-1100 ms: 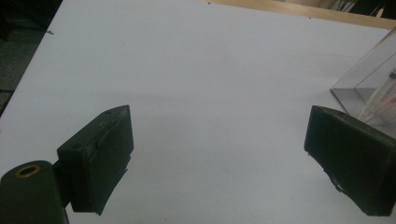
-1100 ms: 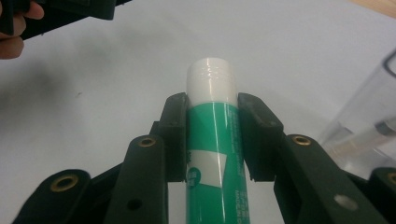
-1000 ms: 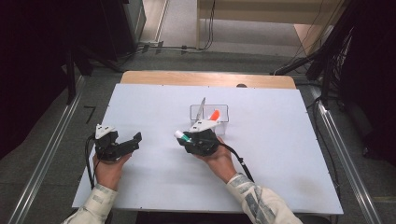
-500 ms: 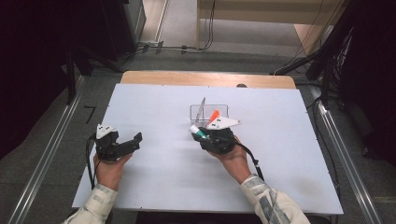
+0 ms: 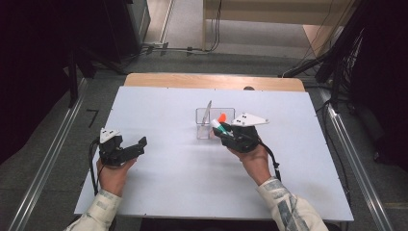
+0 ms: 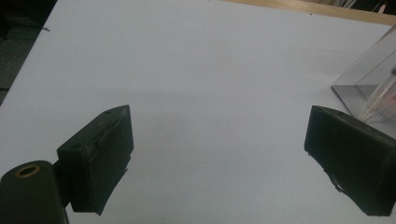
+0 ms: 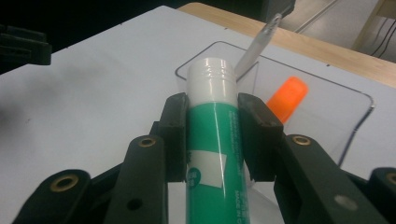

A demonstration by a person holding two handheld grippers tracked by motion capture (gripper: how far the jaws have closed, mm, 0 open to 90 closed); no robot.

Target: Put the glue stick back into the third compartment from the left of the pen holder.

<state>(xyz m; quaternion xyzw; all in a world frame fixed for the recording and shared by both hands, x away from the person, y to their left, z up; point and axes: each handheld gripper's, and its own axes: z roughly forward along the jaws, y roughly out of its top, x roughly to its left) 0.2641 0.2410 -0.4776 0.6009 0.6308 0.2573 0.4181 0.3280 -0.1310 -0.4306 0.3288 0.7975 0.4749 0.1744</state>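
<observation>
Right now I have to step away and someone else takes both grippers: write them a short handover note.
Right gripper: shut on the green glue stick, white cap forward, just short of the clear box.
Left gripper: open, nothing between its jaws, over bare white table.
Clear box: stands mid-table, already holding a clear pen and an orange marker.
Done: glue stick picked up.
Left: probably drop it into the box, then release.

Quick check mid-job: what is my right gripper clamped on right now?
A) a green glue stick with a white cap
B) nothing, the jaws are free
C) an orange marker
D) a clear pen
A: in the right gripper view the right gripper has both pads pressed on the green glue stick, white cap toward the clear box.
</observation>
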